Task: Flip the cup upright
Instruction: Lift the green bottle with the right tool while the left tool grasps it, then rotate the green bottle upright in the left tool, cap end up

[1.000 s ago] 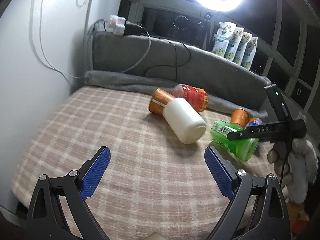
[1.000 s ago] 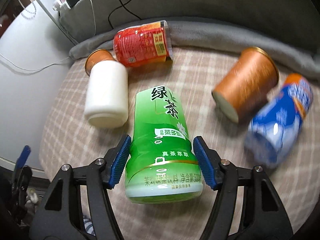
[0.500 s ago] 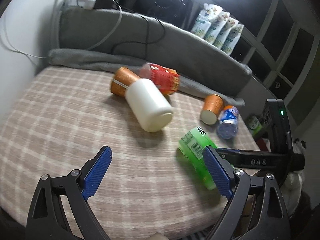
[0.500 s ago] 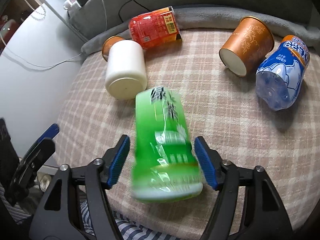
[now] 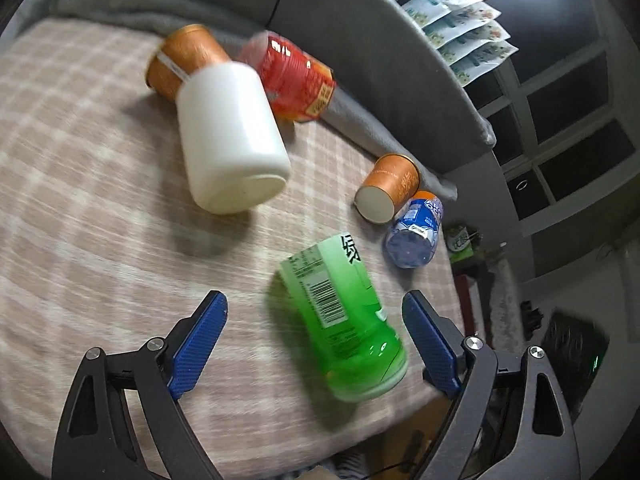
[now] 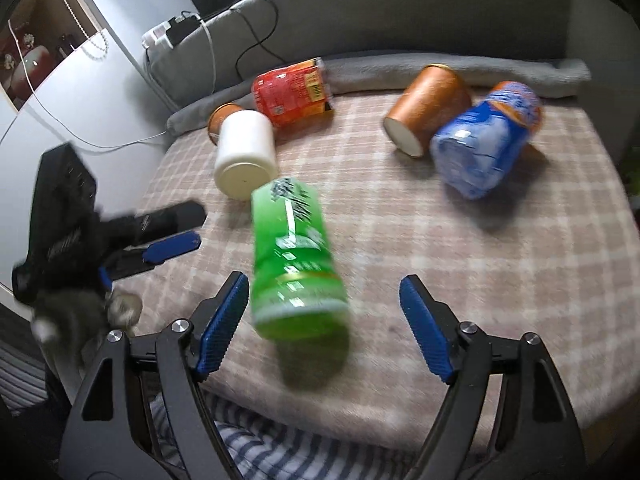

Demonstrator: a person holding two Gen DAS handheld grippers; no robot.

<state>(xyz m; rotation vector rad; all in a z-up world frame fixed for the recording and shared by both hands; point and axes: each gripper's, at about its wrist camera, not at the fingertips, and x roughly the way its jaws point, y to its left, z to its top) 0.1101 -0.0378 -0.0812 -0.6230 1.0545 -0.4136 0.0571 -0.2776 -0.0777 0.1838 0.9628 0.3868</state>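
Observation:
A green tea cup (image 5: 344, 320) stands tilted, narrow end on the checked cloth, wide end toward the cameras, near the table's front edge; it also shows in the right wrist view (image 6: 294, 264), blurred. My right gripper (image 6: 324, 320) is open, its left finger close beside the cup, not gripping it. My left gripper (image 5: 316, 340) is open with the cup between its fingers, apart from both. The left gripper also appears at the left of the right wrist view (image 6: 160, 240).
Lying on the cloth: a white cup (image 5: 228, 140) over an orange cup (image 5: 180, 60), a red cup (image 5: 296, 76), another orange cup (image 5: 388, 192), a blue cup (image 5: 416, 232). A grey padded backrest (image 5: 360, 40) runs behind. The table edge is just below the green cup.
The right gripper has opened and let go of the green cup, which now stands tilted on the cloth. The left gripper has swung in around the cup.

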